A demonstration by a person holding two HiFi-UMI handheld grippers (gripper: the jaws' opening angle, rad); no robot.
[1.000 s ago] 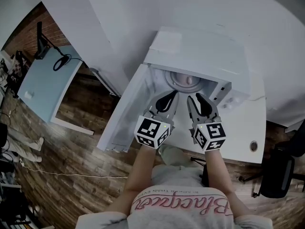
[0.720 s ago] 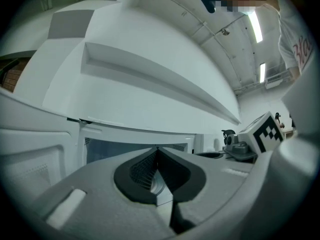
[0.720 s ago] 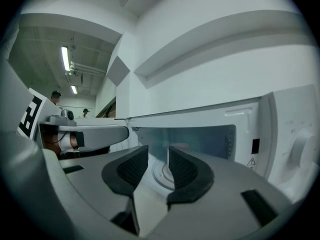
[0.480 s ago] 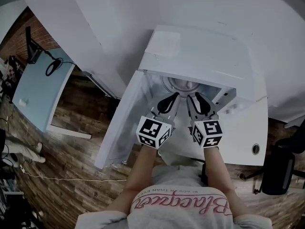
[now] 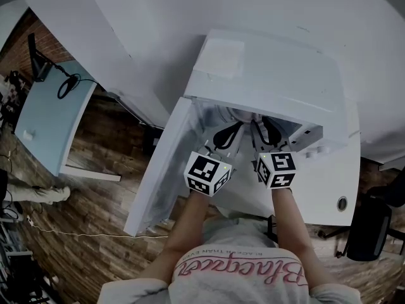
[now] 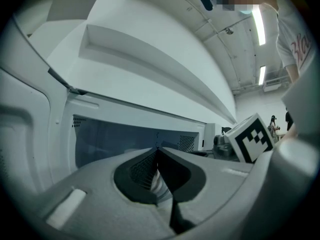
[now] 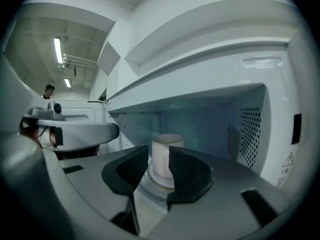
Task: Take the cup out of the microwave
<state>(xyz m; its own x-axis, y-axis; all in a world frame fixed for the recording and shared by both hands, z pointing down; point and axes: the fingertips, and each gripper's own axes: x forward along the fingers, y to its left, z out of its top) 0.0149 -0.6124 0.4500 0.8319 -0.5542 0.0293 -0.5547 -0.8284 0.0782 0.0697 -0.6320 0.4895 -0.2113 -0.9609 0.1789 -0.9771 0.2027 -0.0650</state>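
- As I judge it, the step in hand is the reach-in before the grasp. The microwave (image 5: pixel 272 68) stands with its door (image 5: pixel 158 170) wide open on the left gripper's outer side. Both grippers are inside the mouth of the cavity.
- The right gripper (image 7: pixel 159 155) is released, with its jaws apart. The cup (image 7: pixel 167 143), pale and upright, stands straight ahead of it on the glass turntable (image 7: pixel 150 190) and shows in the gap between the two pads. It looks just beyond the tips rather than between them, and I can see no contact.
- The left gripper (image 6: pixel 158 151) is clenched on nothing, its pad tips meeting. It sits just beside the right gripper, on that one's left, and faces the cavity's rear wall. No cup shows ahead of it.
- By my reading, the next move is to push the right gripper forward and level until the pads flank the cup's wall, then close on it. After that, lift it a touch off the turntable and draw it straight back out over the counter (image 5: pixel 323 195).
- The cavity's ceiling is close above the gripper, so the lift should be slight and the cup kept upright.
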